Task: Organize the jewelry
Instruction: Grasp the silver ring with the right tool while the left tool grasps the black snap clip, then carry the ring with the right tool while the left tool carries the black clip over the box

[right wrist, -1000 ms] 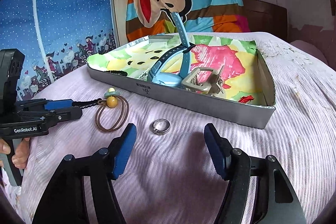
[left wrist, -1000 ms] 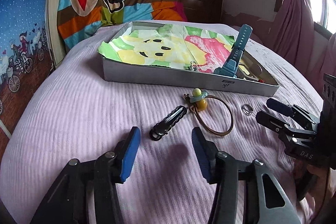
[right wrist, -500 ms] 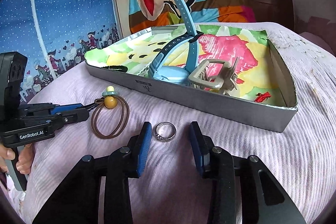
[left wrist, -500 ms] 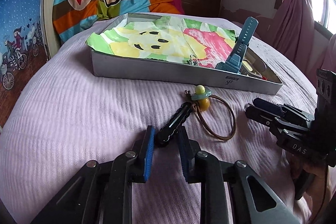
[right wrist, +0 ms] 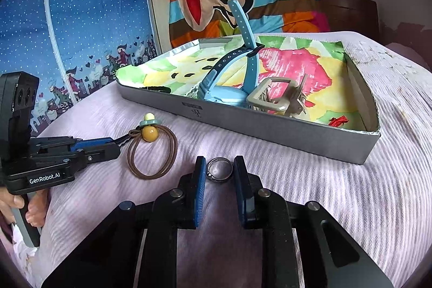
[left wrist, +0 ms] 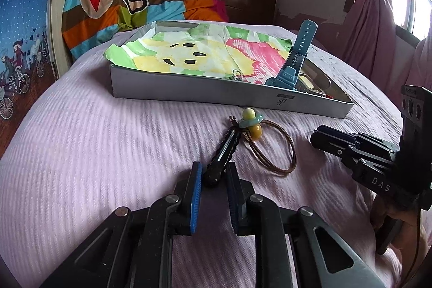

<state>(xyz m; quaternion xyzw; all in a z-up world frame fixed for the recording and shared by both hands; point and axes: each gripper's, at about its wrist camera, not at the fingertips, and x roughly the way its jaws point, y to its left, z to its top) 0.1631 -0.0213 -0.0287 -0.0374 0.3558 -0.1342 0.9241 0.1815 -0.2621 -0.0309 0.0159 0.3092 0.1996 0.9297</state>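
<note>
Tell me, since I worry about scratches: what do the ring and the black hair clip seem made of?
The small silver ring looks like polished metal: it glints and mirrors light. The long black hair clip looks like glossy hard plastic, though painted metal cannot be excluded.

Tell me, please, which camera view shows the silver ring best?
The right wrist view: the silver ring lies on the bedspread, in full sight between the right gripper fingers. In the left wrist view that gripper hides it, so the ring cannot be seen there.

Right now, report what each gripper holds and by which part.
Left gripper is shut on the near end of the black hair clip. Right gripper is shut across the sides of the silver ring; both lie on the bedspread.
</note>
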